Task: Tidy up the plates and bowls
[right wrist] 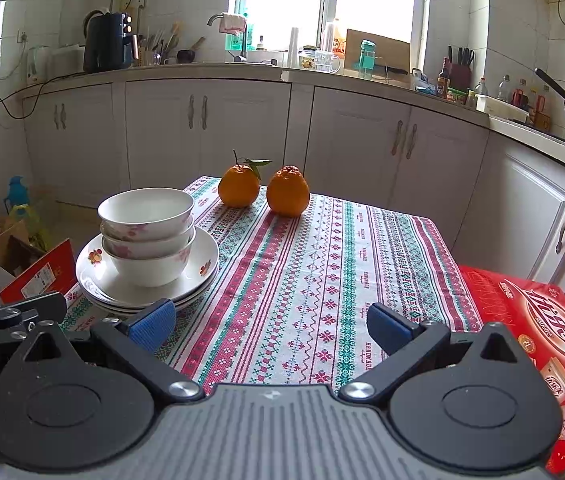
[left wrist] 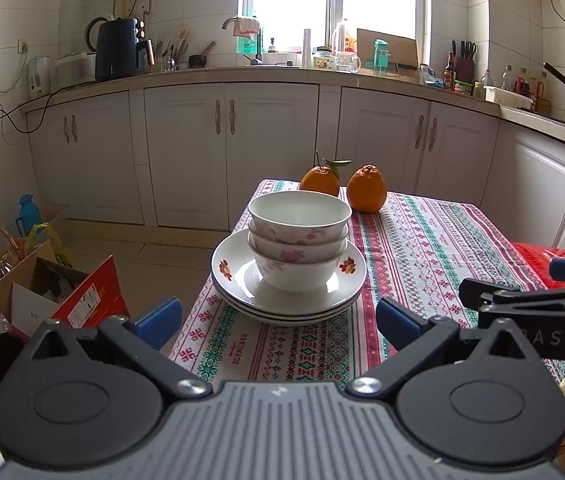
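Left gripper (left wrist: pixel 278 320) jaws wide, empty, facing bowls (left wrist: pixel 299 240) nested on plates (left wrist: pixel 288 280), near side of oranges (left wrist: pixel 342 190). Right gripper (right wrist: pixel 270 326) wide, empty too. I judge stack complete; if adjusting, I'd pinch plate rim gently, keep level.

Kitchen: white tiled walls (left wrist: pixel 462 8), bright window (left wrist: pixel 334 0), white cabinets (left wrist: pixel 230 152) under L-shaped counter (left wrist: pixel 202 74), pale tiled floor (left wrist: pixel 154 256), patterned tabletop (right wrist: pixel 322 280).
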A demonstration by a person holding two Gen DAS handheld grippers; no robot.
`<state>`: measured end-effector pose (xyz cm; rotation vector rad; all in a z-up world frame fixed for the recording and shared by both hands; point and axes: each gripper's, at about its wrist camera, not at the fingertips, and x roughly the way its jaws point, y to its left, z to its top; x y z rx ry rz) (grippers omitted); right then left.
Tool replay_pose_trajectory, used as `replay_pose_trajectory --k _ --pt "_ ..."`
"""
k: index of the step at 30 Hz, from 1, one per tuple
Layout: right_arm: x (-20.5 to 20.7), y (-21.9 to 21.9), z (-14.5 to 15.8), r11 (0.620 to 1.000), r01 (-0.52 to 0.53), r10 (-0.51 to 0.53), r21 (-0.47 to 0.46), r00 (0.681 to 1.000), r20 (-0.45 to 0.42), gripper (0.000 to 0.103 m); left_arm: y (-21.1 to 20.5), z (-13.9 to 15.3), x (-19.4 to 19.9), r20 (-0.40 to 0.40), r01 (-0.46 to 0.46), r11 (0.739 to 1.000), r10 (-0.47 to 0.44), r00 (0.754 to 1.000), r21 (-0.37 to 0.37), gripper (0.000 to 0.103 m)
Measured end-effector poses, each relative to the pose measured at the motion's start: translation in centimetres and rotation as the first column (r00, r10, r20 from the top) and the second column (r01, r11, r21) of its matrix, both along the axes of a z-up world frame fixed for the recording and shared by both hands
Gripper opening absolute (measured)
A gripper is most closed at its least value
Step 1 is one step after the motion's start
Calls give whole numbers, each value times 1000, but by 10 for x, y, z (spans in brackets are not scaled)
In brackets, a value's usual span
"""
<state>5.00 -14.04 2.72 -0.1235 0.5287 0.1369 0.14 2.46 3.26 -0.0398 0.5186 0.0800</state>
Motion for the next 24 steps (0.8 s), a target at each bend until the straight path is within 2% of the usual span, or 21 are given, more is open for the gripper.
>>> replay_pose_trajectory --k 24 --pt "-1 -1 2 1000 6 -6 2 1000 5 103 -1 3 -1 3 -3 1000 3 1000 2 102"
